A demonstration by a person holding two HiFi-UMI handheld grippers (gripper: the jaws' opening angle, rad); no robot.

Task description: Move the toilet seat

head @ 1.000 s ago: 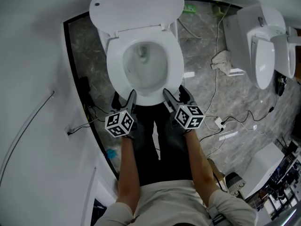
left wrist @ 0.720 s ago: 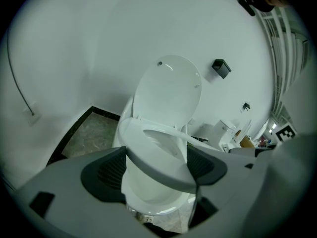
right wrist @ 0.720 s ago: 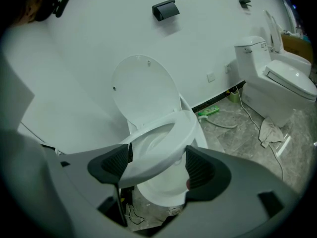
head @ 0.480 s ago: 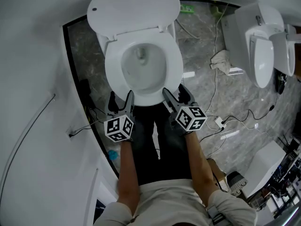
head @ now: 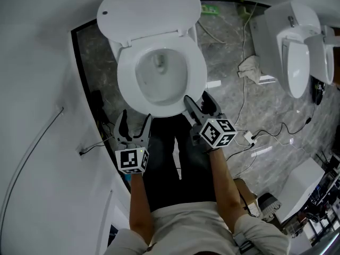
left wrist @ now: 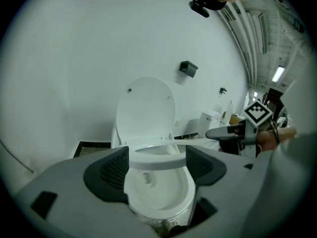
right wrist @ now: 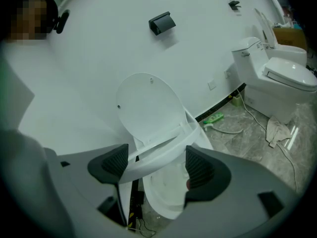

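Observation:
A white toilet stands against the wall with its lid up. In the head view the seat ring lies over the bowl. Both gripper views show the seat ring raised a little off the bowl at its front. My right gripper is at the front right of the seat, jaws wide apart. The tilted seat ring runs across the gap of my right gripper. My left gripper hangs open short of the toilet's front, nothing between the jaws of that gripper.
A white wall curves along the left. More white toilets stand at the right on the grey marble floor, with a crumpled cloth, a green power strip and loose cables. The person's dark-trousered legs are just behind the grippers.
My left gripper has drawn back from the seat's front edge, toward the person and slightly left. The right gripper has stayed at the seat's front right.

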